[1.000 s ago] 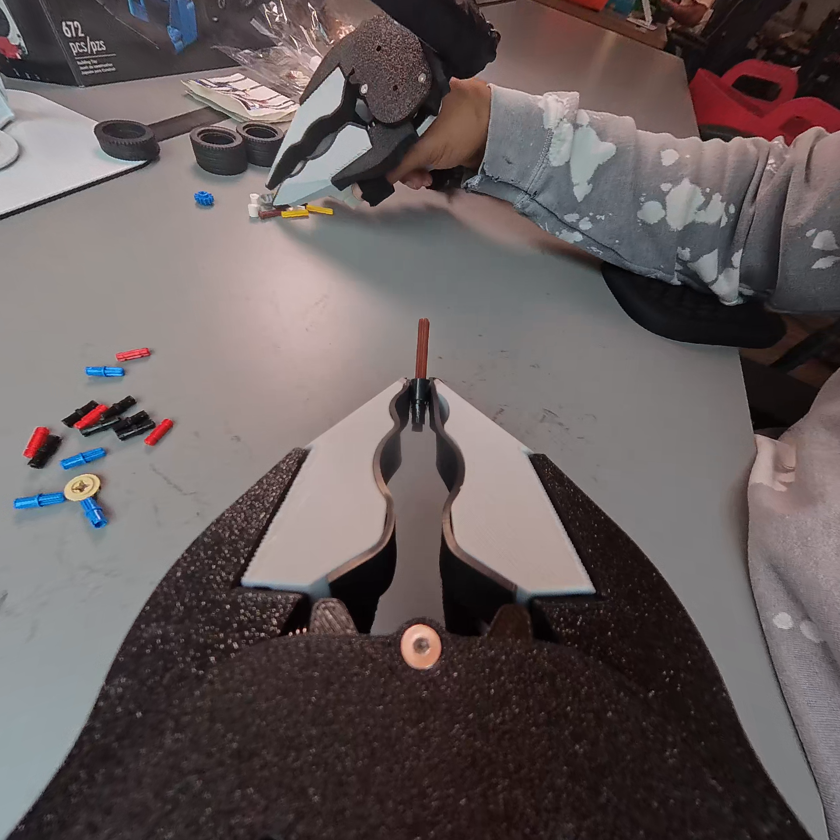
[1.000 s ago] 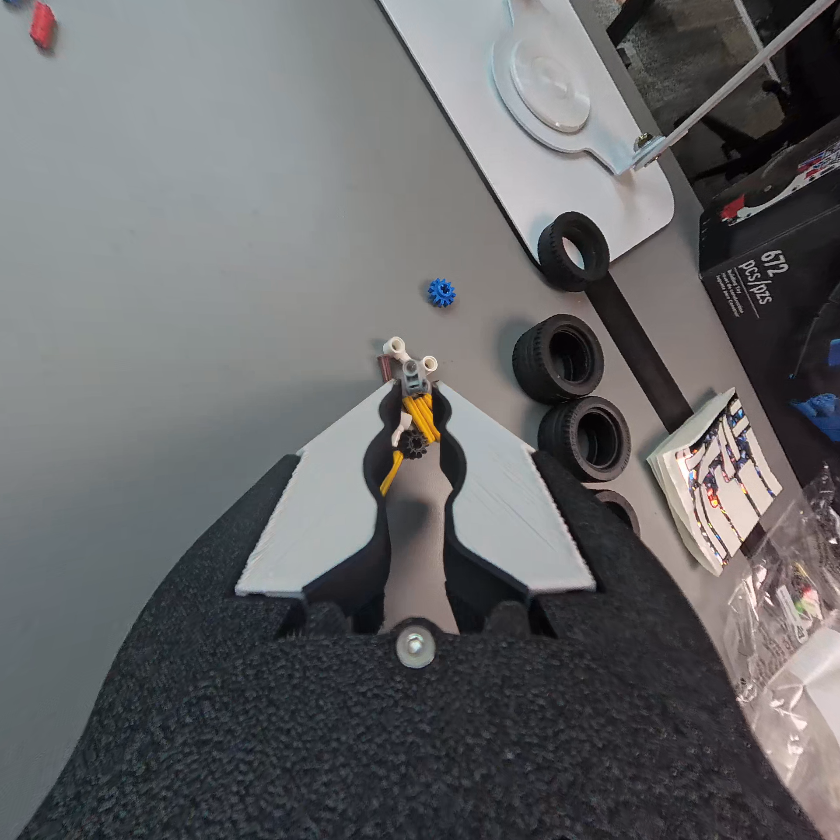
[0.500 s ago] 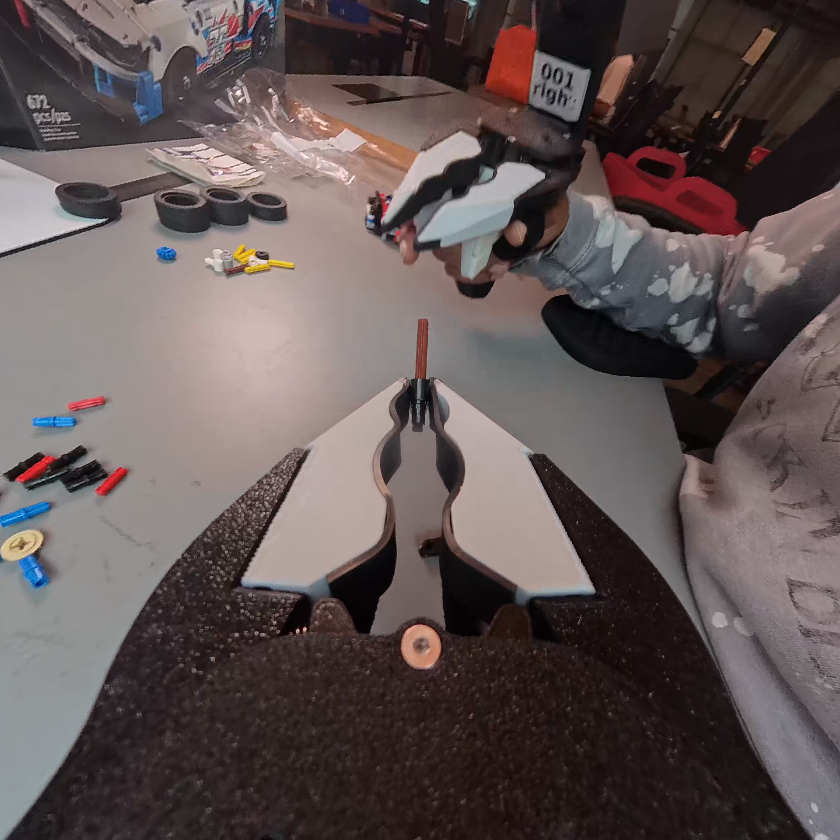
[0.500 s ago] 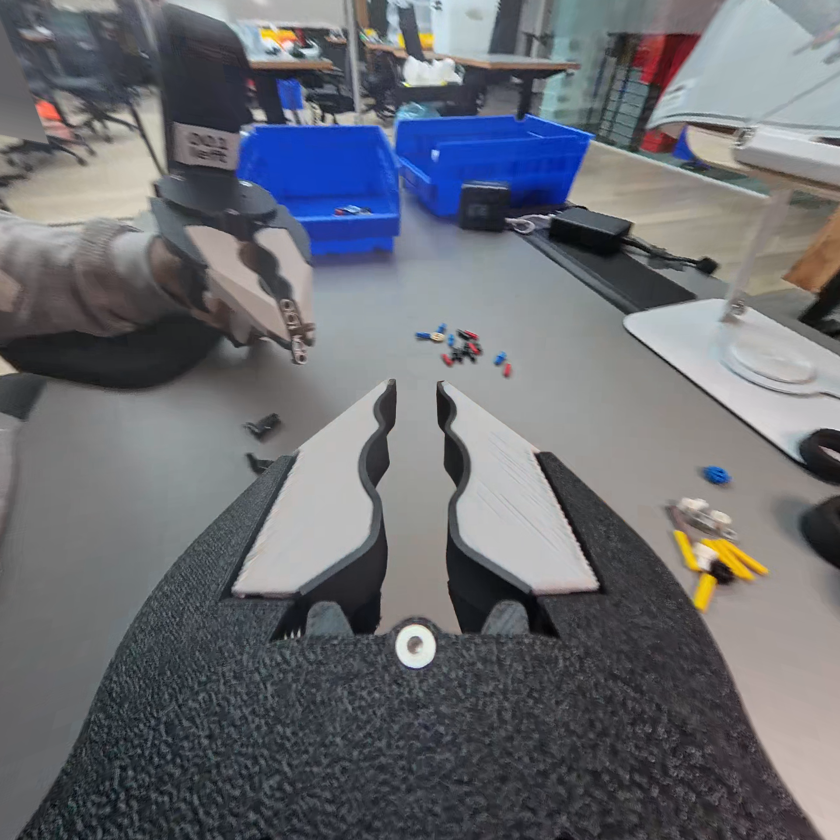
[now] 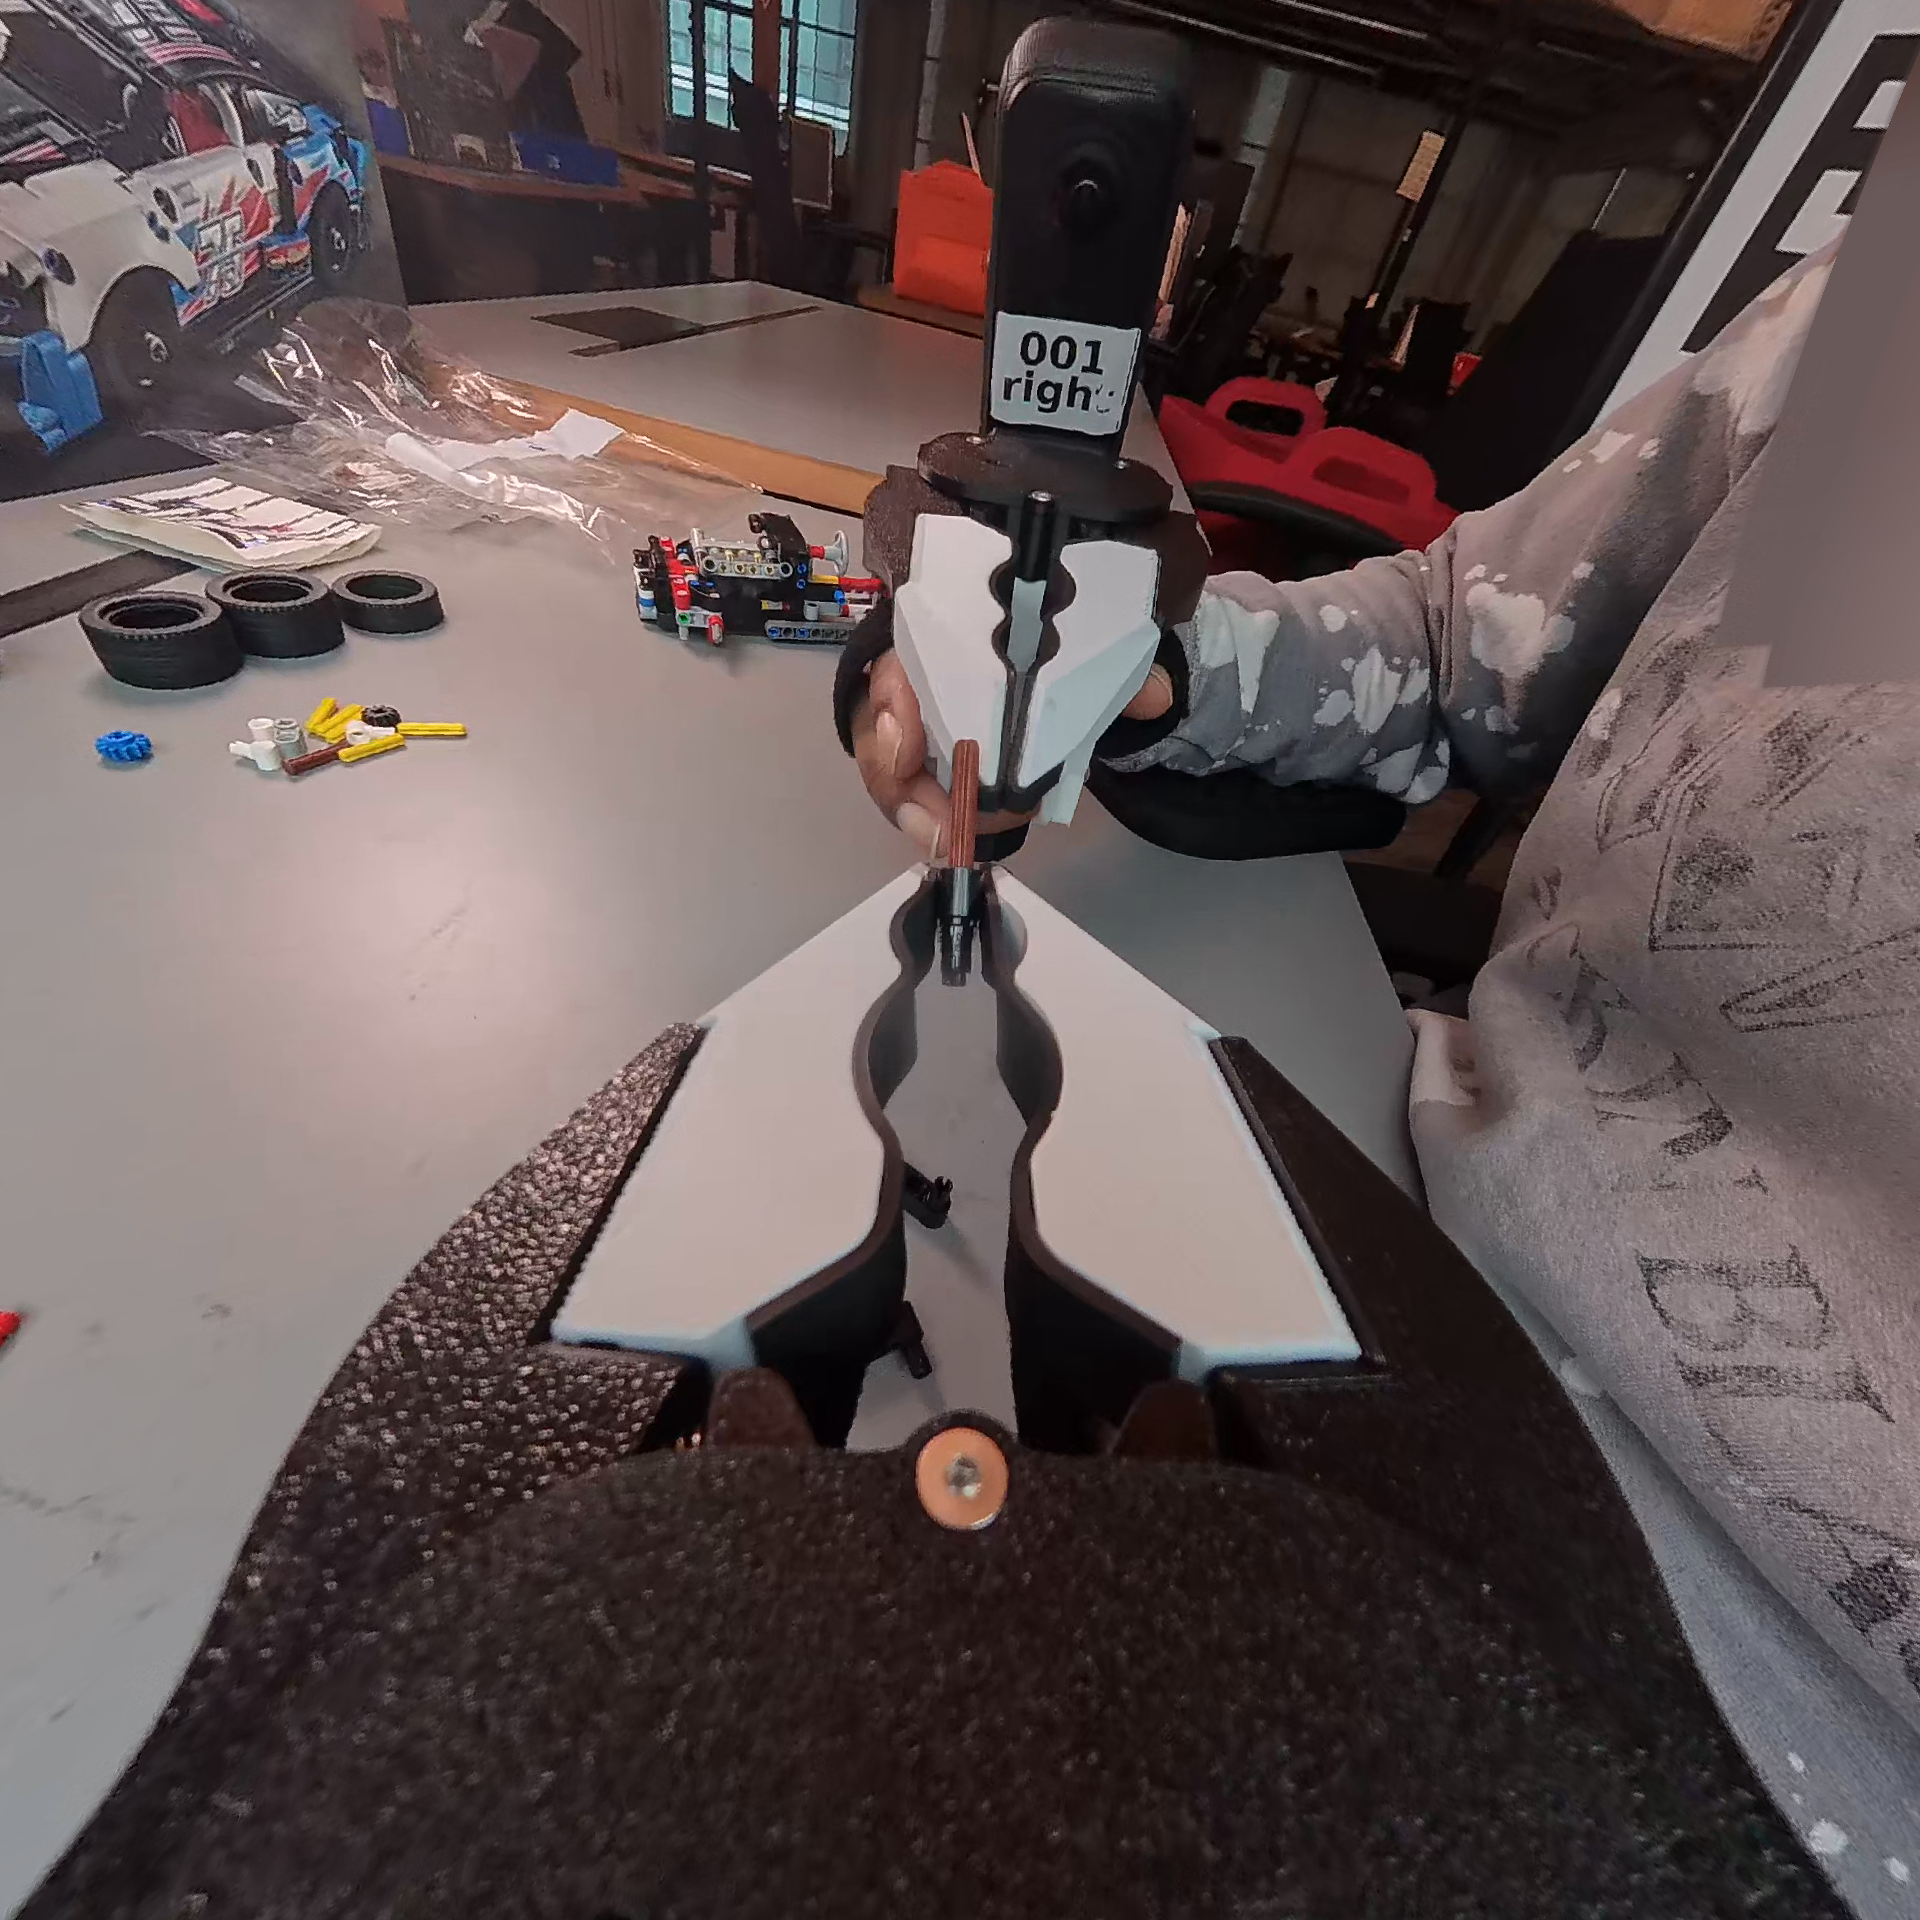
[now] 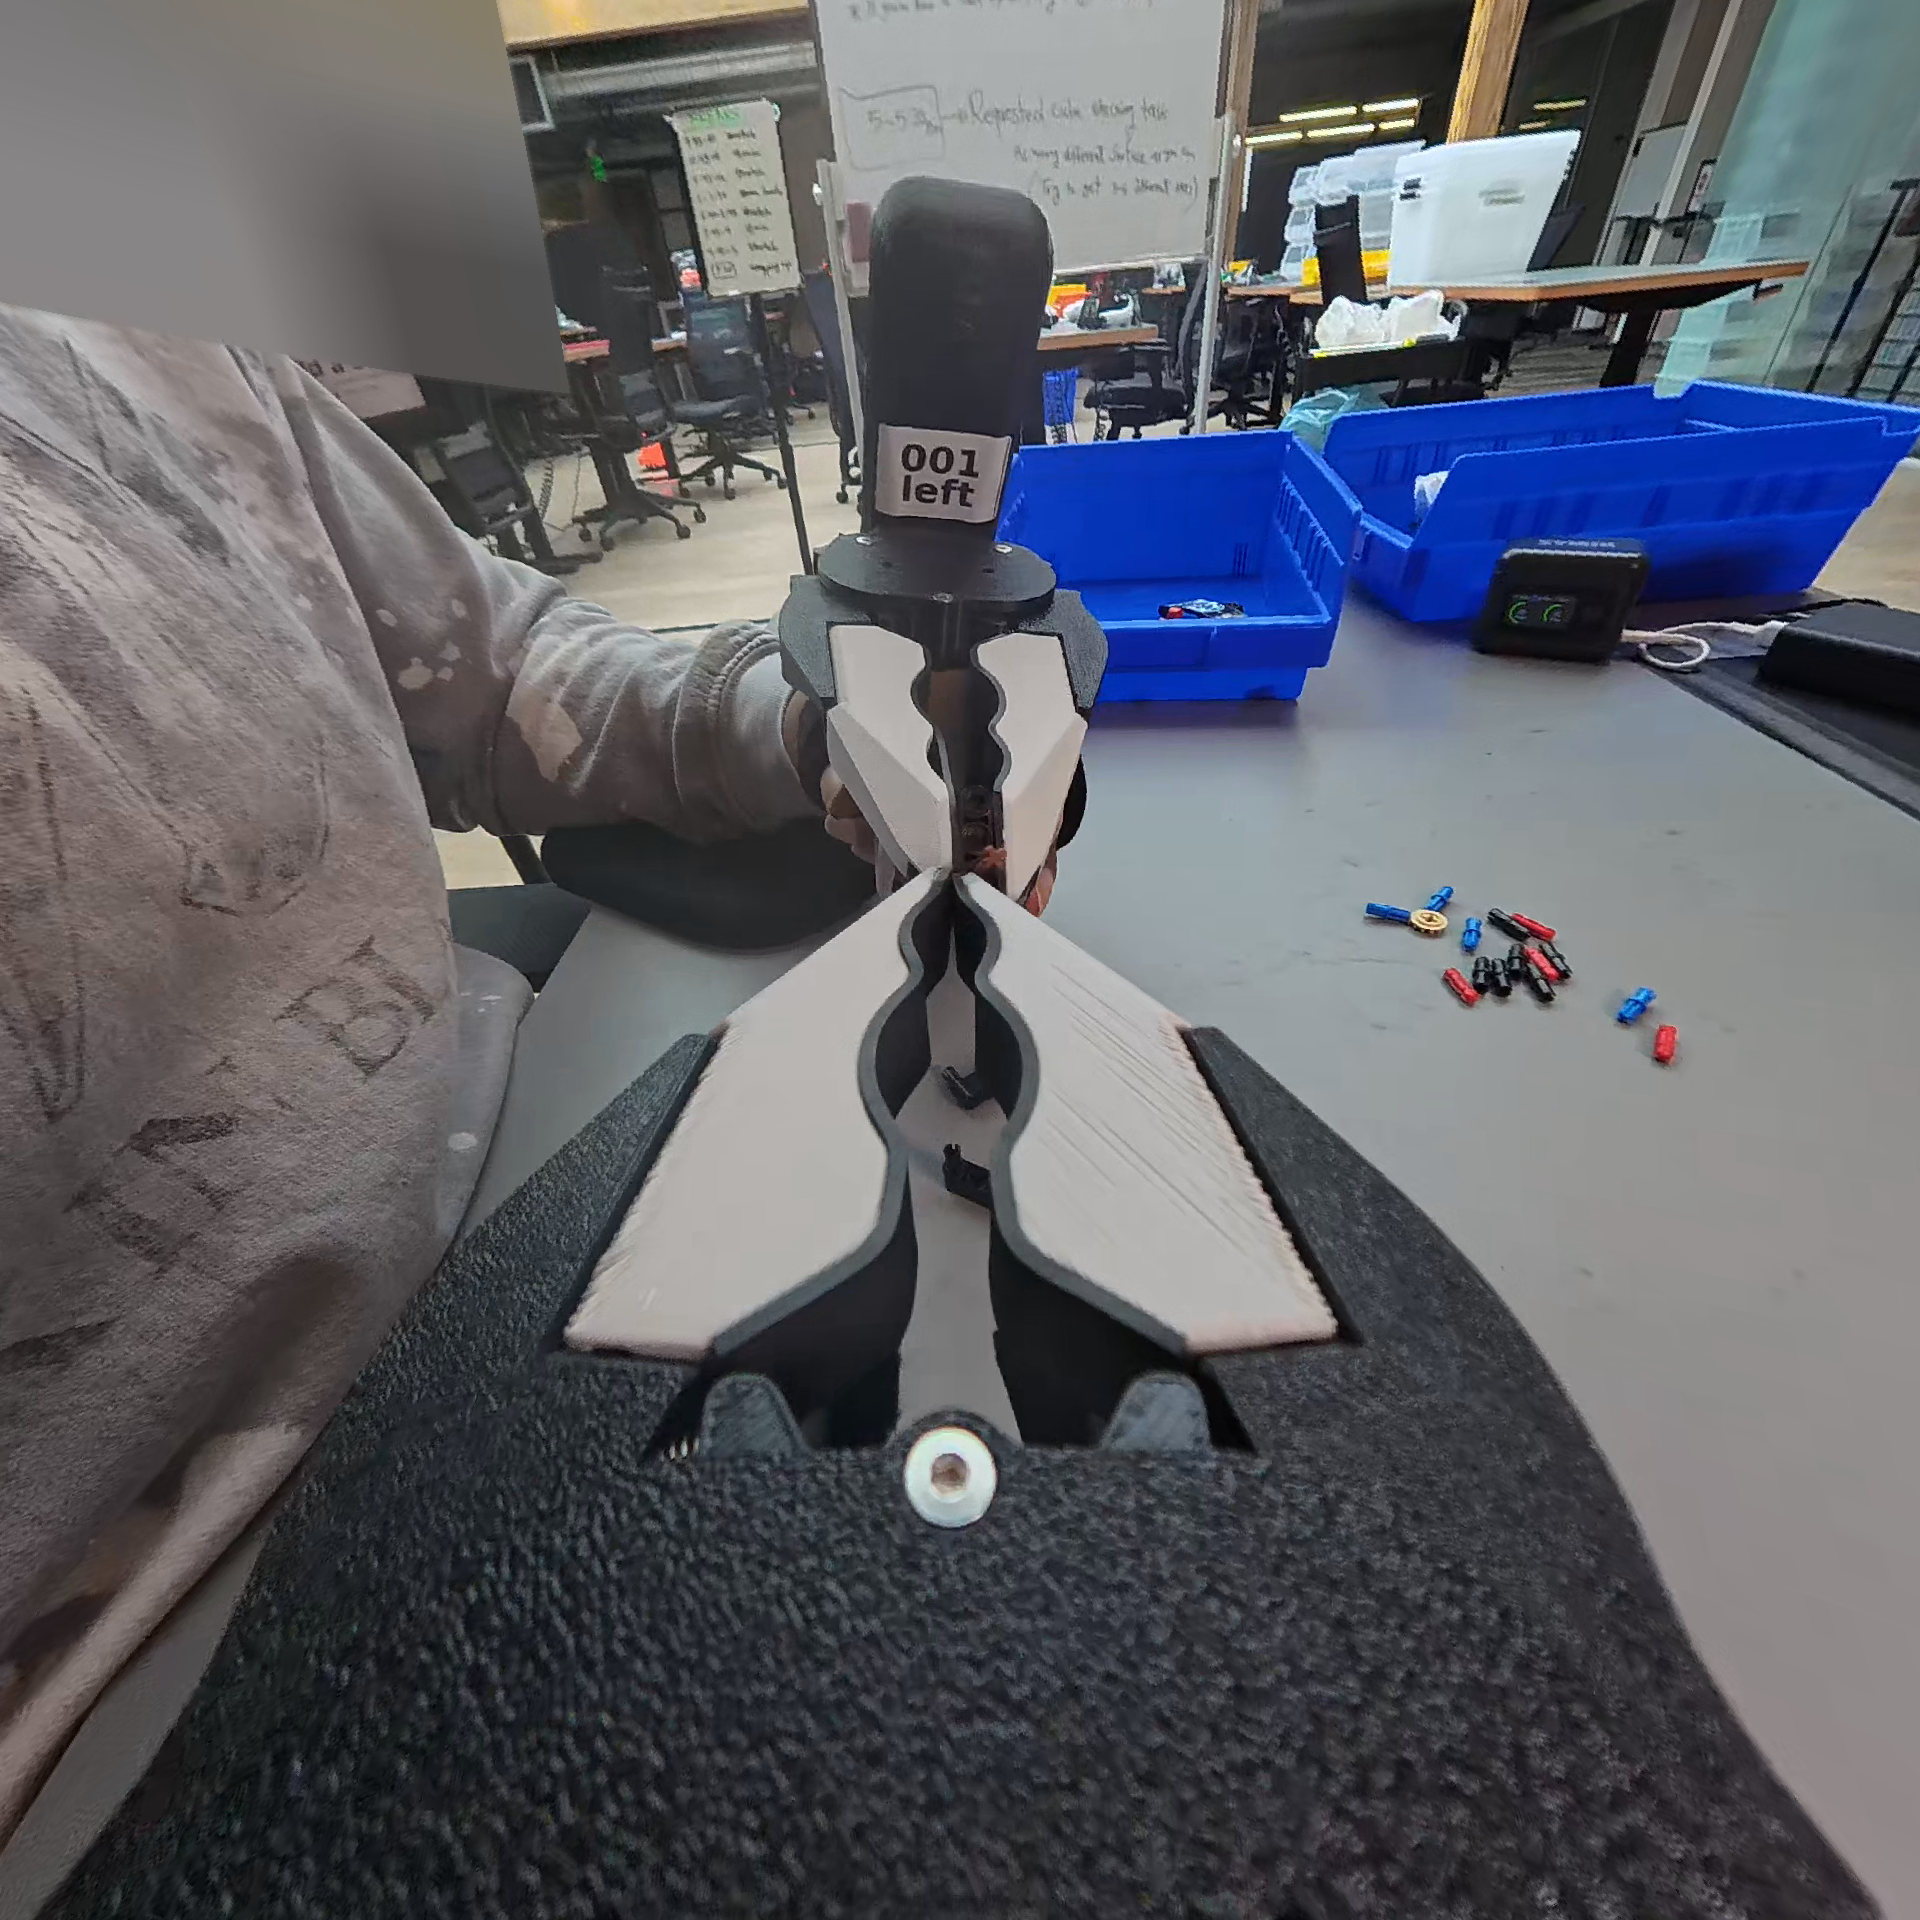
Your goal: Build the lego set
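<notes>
My left gripper [image 5: 961, 883] is shut on a small black connector [image 5: 956, 925] with a brown axle [image 5: 963, 800] sticking out ahead of the tips. My right gripper [image 6: 953, 881] points straight at it, tip to tip, above the grey table [image 5: 416, 987]. Its jaws are together and I see nothing between them. The axle lies just beside its tips, against one finger [image 5: 951, 644]. In the right wrist view the left gripper [image 6: 971, 831] shows the black connector [image 6: 977, 821] and a bit of brown. A part-built Lego chassis [image 5: 748, 587] sits at the back.
Three tyres [image 5: 260, 618], a blue gear [image 5: 125, 745] and yellow, white and brown small parts [image 5: 343, 727] lie at the left. Pins in blue, red and black [image 6: 1517, 956] lie to the right. Two loose black pieces [image 6: 966, 1086] lie below the grippers. Blue bins [image 6: 1174, 551] stand behind. Less than 4 cm separates the two grippers' tips.
My right gripper left the yellow parts pile, swung round to face my left gripper, came up to its tips and closed. My left gripper tilted up, still holding the connector and axle.
</notes>
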